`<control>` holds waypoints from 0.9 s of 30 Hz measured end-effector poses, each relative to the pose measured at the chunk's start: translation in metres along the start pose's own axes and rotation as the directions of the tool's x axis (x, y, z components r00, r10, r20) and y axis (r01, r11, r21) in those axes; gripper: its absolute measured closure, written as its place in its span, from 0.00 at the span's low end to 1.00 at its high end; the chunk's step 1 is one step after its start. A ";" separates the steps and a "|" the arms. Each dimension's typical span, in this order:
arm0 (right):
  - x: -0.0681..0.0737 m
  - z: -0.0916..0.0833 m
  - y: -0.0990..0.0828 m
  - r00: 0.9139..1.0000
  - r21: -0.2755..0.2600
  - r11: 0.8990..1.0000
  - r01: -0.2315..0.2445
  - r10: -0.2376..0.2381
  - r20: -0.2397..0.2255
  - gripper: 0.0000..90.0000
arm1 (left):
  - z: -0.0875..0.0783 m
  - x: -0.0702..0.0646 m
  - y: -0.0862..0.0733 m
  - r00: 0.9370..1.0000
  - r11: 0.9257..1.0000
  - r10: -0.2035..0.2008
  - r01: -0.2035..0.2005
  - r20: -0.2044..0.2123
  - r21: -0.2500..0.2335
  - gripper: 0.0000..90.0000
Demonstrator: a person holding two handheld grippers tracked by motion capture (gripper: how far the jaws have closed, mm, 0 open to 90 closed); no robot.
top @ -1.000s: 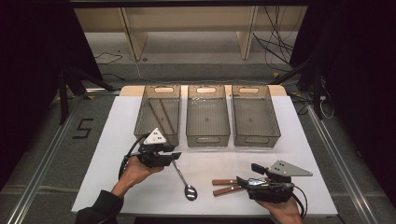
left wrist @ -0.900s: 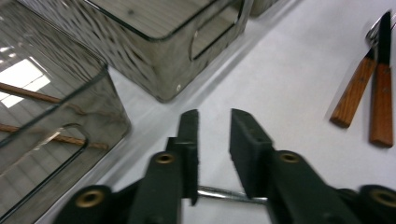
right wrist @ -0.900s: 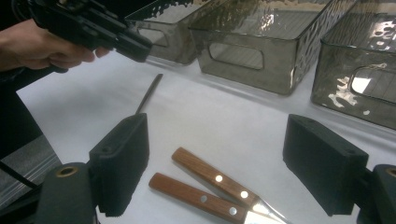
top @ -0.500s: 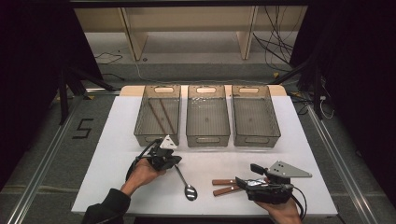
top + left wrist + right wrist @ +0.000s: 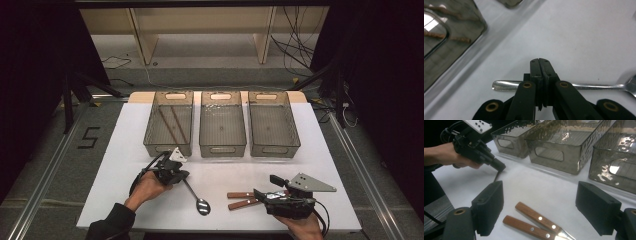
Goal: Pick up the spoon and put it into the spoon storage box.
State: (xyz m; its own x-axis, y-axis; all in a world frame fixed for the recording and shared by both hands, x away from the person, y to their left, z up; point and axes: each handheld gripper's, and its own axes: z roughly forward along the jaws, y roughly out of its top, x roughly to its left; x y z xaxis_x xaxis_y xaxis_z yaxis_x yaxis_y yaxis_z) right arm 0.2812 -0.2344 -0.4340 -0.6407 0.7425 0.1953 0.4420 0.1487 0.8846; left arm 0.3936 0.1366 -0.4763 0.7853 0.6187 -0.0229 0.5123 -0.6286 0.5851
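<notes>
Nearest the person's edge of the white table, the right gripper lay with its jaws spread wide around nothing, and the 2 wooden-handled knives lay just ahead of it, side by side — in the right gripper view their handles sat between the 2 black pads with bare table on either side. To the left of the knives, well apart, the spoon lay with its bowl toward the person, and the left gripper was at its handle; in the left gripper view the jaws stood pressed together over the steel handle, though whether they actually pinched it or merely crossed above it could not be told. Judging from that, the step in hand was the pickup of the spoon, and doing it well would call for a hold near the handle's end, kept level so the heavier bowl would not swing down. Beyond the spoon stood 3 clear bins in a row: the left bin with 2 thin sticks in it, the middle bin and the right bin. The left bin's near rim was close to the left gripper — a lift should clear it before going forward. Open table lay between spoon and knives.
</notes>
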 end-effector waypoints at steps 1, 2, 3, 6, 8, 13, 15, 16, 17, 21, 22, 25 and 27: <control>0.000 0.000 0.000 1.000 0.000 1.000 0.000 0.000 0.000 0.26 | -0.002 0.000 -0.001 1.000 1.000 0.002 -0.002 -0.002 0.012 0.99; 0.000 0.000 0.000 1.000 -0.001 1.000 0.001 -0.001 -0.001 0.26 | -0.004 0.000 -0.003 1.000 1.000 0.002 -0.002 -0.003 0.022 0.99; 0.000 0.000 0.000 1.000 0.000 1.000 0.003 -0.003 -0.002 0.26 | -0.006 0.000 -0.005 1.000 1.000 0.000 0.000 -0.006 0.030 0.99; 0.001 0.000 0.000 1.000 0.002 1.000 0.001 -0.001 -0.003 0.26 | -0.013 -0.002 -0.012 1.000 0.998 0.002 -0.001 -0.011 0.057 0.99; 0.001 0.000 0.000 1.000 0.003 1.000 0.000 0.000 -0.004 0.26 | -0.018 -0.004 -0.017 1.000 0.997 0.011 -0.010 -0.017 0.076 0.98; 0.001 0.000 0.000 1.000 0.003 1.000 -0.002 0.002 -0.006 0.26 | -0.027 -0.007 -0.032 1.000 0.993 0.019 -0.016 -0.020 0.120 0.98; 0.001 0.001 0.000 1.000 0.004 1.000 -0.002 0.002 -0.008 0.26 | -0.031 -0.009 -0.036 1.000 0.991 0.020 -0.018 -0.016 0.132 0.98; 0.001 0.001 0.000 1.000 0.005 1.000 -0.002 0.002 -0.009 0.26 | -0.032 -0.010 -0.037 1.000 0.990 0.024 -0.022 -0.015 0.141 0.98; 0.001 0.001 0.000 1.000 0.006 1.000 -0.002 0.002 -0.009 0.26 | -0.034 -0.011 -0.039 1.000 0.989 0.027 -0.025 -0.011 0.147 0.98; 0.001 0.002 0.000 1.000 0.007 1.000 -0.001 0.001 -0.010 0.26 | -0.039 -0.017 -0.045 0.999 0.983 0.046 -0.044 -0.008 0.177 0.98; 0.001 0.003 0.000 1.000 0.008 1.000 -0.001 0.001 -0.011 0.26 | -0.041 -0.019 -0.046 0.999 0.981 0.053 -0.051 -0.007 0.185 0.98; 0.002 0.003 0.000 1.000 0.009 1.000 0.001 -0.001 -0.015 0.26 | -0.044 -0.023 -0.049 0.997 0.974 0.075 -0.075 0.006 0.212 0.98; 0.002 0.003 0.000 1.000 0.009 1.000 0.000 0.000 -0.015 0.26 | -0.045 -0.026 -0.049 0.997 0.973 0.078 -0.078 0.011 0.219 0.98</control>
State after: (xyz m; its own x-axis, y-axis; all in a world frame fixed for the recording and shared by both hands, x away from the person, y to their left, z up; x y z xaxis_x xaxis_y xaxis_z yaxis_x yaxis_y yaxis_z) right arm 0.2823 -0.2310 -0.4349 -0.6500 0.7328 0.2013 0.4474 0.1549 0.8808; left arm 0.3326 0.1729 -0.4685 0.8266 0.5627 0.0133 0.5129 -0.7628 0.3938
